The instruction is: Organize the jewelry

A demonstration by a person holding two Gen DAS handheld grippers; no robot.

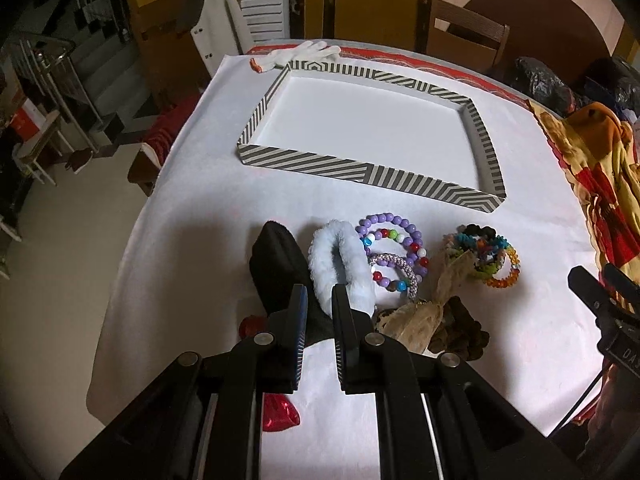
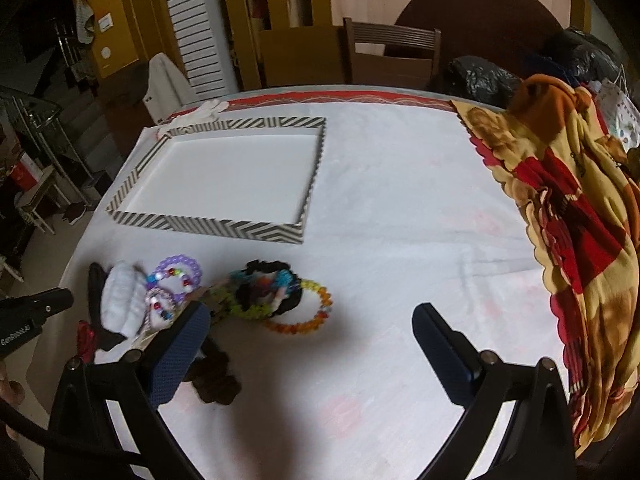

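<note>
A striped, white-lined tray (image 1: 308, 164) (image 2: 208, 227) stands on the white tablecloth. In front of it lies a heap of jewelry: a fluffy white scrunchie (image 1: 340, 264) (image 2: 120, 300), a black cloth piece (image 1: 276, 268), purple and multicolour bead bracelets (image 1: 394, 248) (image 2: 178, 274), a dark and coloured bracelet cluster (image 1: 486, 256) (image 2: 276, 296), a brown scrunchie (image 1: 456, 328) (image 2: 214, 380). My left gripper (image 1: 320, 312) has its jaws narrowly apart around the end of the white scrunchie and the black piece. My right gripper (image 2: 312, 336) is wide open above bare cloth, right of the heap.
A red shiny item (image 1: 280, 416) lies under my left gripper. A white glove (image 1: 300, 54) lies behind the tray. A yellow and red blanket (image 2: 580, 220) is heaped on the right. A wooden chair (image 2: 392, 56) stands behind the table. The table's left edge is close.
</note>
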